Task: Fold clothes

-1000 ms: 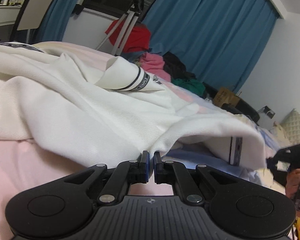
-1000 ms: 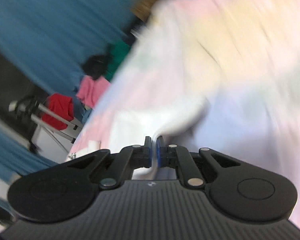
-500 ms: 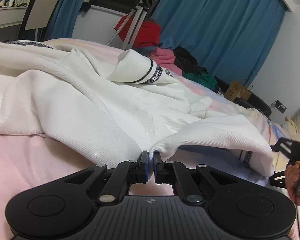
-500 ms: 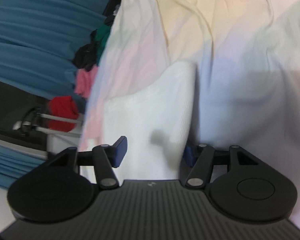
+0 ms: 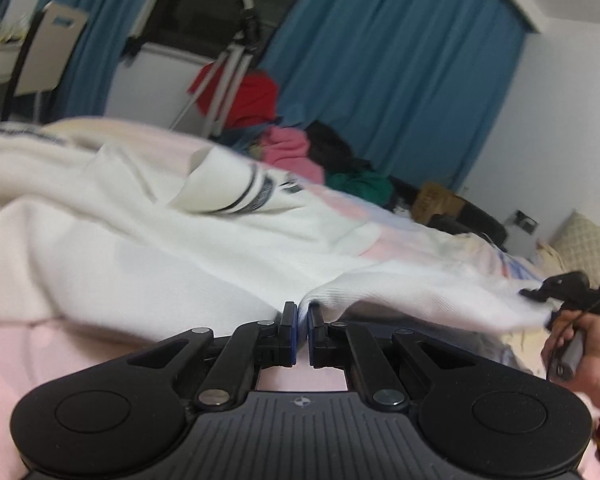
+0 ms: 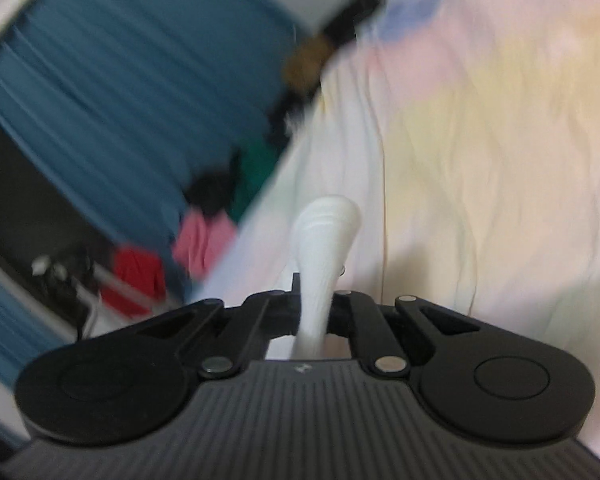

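The left gripper (image 5: 302, 312) has its fingers pressed together on a fold of the white shirt (image 5: 148, 248), right at the near edge of the fabric. The shirt is spread out in rumpled heaps across the bed (image 5: 32, 344), which has a pastel sheet in pink, yellow and pale blue. One sleeve cuff (image 5: 236, 188) with dark stripes curls up in the middle of the pile.

The right gripper (image 6: 315, 300) is clamped on a bunched-up roll of the same white fabric, which sticks out past the fingertips over the sheet (this view is pretty blurry). From the left wrist view you can also see the right gripper off at the right edge, at the far end of the shirt, with the person's hand (image 5: 583, 356) on its handle.

Behind the bed there are blue curtains (image 5: 399, 80), a tripod (image 5: 228, 76), and a heap of red, pink and green clothes (image 5: 288, 148).
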{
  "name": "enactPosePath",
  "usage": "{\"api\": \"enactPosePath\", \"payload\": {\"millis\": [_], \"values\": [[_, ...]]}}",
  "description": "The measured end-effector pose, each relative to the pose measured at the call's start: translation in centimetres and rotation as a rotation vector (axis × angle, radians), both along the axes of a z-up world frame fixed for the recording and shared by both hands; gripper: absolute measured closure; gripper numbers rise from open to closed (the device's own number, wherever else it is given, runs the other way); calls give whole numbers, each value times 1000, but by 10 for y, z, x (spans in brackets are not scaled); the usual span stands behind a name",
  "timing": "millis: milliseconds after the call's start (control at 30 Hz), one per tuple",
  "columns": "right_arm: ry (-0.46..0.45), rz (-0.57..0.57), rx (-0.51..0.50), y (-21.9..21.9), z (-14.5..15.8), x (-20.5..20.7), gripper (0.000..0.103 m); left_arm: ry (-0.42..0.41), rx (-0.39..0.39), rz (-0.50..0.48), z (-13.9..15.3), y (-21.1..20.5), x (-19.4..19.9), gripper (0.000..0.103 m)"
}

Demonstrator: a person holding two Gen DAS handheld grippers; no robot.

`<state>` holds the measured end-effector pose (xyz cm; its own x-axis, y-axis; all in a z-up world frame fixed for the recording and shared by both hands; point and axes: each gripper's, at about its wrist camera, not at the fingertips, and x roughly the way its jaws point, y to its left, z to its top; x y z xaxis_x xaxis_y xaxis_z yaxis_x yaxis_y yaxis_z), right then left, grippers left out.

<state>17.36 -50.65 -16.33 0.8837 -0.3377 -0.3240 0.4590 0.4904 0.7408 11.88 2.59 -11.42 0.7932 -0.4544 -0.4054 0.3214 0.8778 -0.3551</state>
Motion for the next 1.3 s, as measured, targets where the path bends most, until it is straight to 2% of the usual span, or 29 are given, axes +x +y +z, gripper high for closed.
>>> {"api": "enactPosePath", "payload": {"millis": [67,133,167,200,267,333,500,533,600,633,667,700,800,900,1033,1100,1167,1300], "values": [[22,-119,-61,-7,4,-19,98,-9,14,-39,2,-2,-3,96],[142,-185,-45,-14,-7,-29,98,-5,49,-64,1,-7,-6,95],[200,-208,-16,-18,-14,-34,98,5,59,-68,-1,-8,-6,95],[240,-203,74,-25,-27,-38,98,22,64,-67,-4,-8,-5,95],[244,-209,250,-37,-49,-49,98,55,73,-64,-10,-8,-2,95],[208,-211,337,-44,-59,-58,97,86,72,-61,-15,-7,2,95],[261,-150,303,-39,-45,-62,90,112,73,-56,-16,-7,3,93],[270,-137,305,-37,-42,-63,83,117,73,-55,-15,-7,3,93],[264,-109,335,-24,-35,-71,60,129,74,-51,-12,-4,0,83],[259,-92,343,-16,-30,-75,36,140,66,-47,-11,-2,-1,78],[266,-69,340,-8,-25,-76,23,157,52,-43,-10,0,-3,61],[286,-49,327,2,-20,-74,22,172,34,-34,-8,3,-5,44],[342,-7,262,25,-2,-73,23,222,-37,14,1,18,-13,24],[368,-15,161,45,19,-75,23,283,-157,80,9,44,-22,20],[371,-74,-74,60,53,-75,23,397,-447,269,1,106,-32,18],[334,-68,-154,66,66,-75,22,435,-568,404,-10,138,-37,18],[301,-2,-199,70,71,-68,22,460,-667,543,-20,169,-39,18],[305,223,-214,92,65,-38,22,430,-799,690,-38,201,-24,18]]}}
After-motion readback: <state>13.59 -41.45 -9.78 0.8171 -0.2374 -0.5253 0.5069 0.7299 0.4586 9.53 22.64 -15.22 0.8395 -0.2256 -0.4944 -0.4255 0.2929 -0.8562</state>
